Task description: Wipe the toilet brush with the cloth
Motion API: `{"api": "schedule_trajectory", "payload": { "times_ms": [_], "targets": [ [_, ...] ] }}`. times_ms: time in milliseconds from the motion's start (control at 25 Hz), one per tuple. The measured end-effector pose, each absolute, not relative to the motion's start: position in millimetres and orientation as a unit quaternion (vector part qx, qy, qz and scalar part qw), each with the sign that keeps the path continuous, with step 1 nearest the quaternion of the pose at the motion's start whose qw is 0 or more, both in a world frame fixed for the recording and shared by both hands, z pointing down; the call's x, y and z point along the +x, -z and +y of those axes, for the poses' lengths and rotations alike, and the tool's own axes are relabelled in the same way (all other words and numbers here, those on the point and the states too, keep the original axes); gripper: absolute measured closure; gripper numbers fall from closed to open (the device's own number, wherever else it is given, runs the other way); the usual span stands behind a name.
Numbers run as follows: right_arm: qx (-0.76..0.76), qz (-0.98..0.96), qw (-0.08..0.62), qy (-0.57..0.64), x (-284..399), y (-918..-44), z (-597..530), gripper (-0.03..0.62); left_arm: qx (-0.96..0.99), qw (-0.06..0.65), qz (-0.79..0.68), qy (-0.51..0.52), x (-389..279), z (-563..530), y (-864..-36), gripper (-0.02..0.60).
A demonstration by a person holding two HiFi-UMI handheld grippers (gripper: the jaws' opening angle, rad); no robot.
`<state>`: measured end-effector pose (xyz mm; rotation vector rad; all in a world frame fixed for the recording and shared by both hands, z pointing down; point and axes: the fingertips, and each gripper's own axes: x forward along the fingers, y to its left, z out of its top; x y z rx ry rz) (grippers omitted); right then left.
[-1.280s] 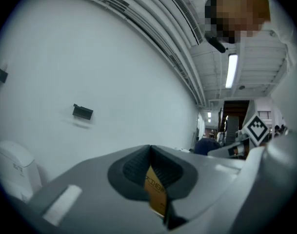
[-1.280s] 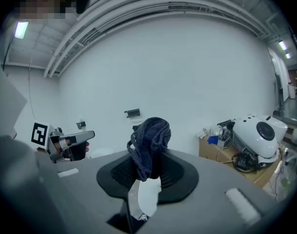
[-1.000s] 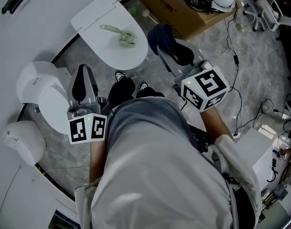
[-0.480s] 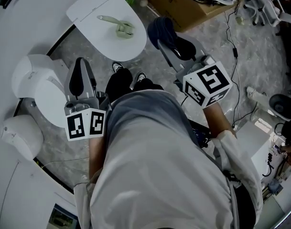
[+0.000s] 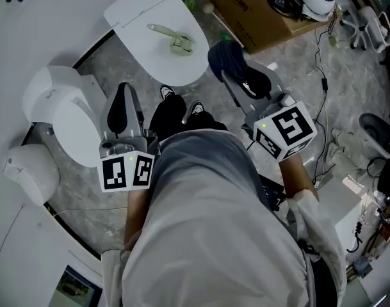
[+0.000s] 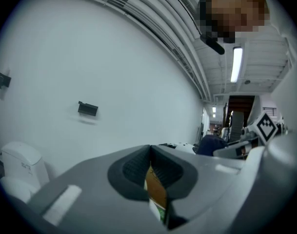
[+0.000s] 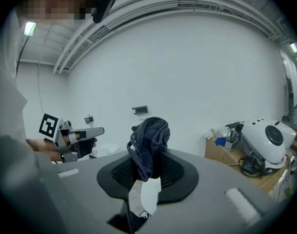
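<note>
No real change, wipe not begun
Your R gripper (image 7: pixel 148 164) grips dark cloth (image 7: pixel 149 130); L gripper (image 6: pixel 150 152) closed, empty (toilet brush (image 5: pixel 172 39) stays on toilet lid (image 5: pixel 140 15)).

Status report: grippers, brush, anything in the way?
Left gripper shut, empty. Right gripper shut on cloth. Toilet brush lies on toilet lid, untouched. Nothing blocks it.
</note>
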<state>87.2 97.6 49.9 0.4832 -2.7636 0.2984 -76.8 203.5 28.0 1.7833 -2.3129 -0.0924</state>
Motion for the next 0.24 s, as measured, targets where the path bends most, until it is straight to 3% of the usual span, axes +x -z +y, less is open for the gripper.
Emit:
{"api": "schedule_trajectory", "payload": {
  "times_ms": [240],
  "targets": [
    [0.158, -0.966, 0.169, -0.112, 80.3, -57.7, 101.2, 0.519, 0.601, 0.121, -0.79, 0.019, -77.9, 205.8, -37.5, 0.581]
  ]
}}
